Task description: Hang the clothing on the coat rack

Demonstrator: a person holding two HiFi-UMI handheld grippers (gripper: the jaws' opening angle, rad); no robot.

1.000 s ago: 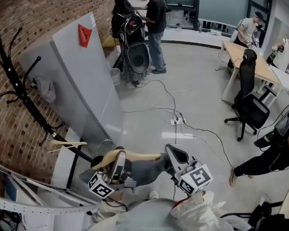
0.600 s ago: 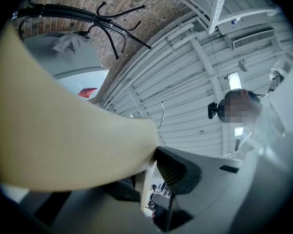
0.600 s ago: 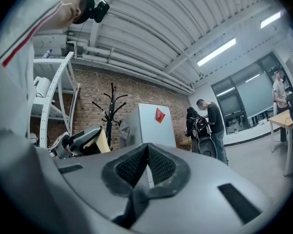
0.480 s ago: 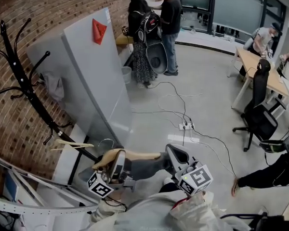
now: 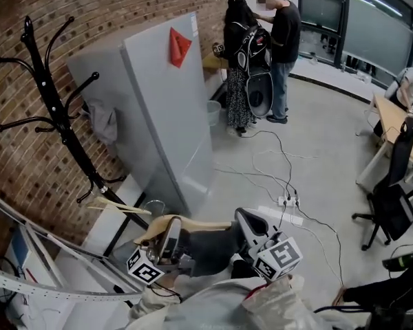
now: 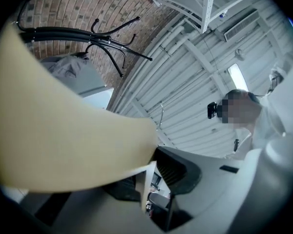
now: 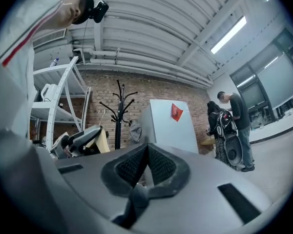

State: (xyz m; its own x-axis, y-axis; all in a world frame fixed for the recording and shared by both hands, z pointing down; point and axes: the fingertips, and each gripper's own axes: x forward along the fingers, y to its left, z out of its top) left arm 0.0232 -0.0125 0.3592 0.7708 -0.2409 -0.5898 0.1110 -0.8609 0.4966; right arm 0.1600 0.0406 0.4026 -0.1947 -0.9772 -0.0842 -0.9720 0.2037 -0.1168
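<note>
Your left tongs clamp the stiff wooden hanger, lower centre; right tongs are pressed together. The garment looks soft and saggy, so carry it by the hanger.

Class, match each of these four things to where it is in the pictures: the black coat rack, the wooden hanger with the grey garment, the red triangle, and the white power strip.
Things:
1. coat rack
2. wooden hanger
3. red triangle
4. power strip

Places:
A. lying on the floor
B. held in the left gripper
C. standing against the brick wall
D. stuck on the grey panel

Pairs: 1-C, 2-B, 3-D, 4-A
</note>
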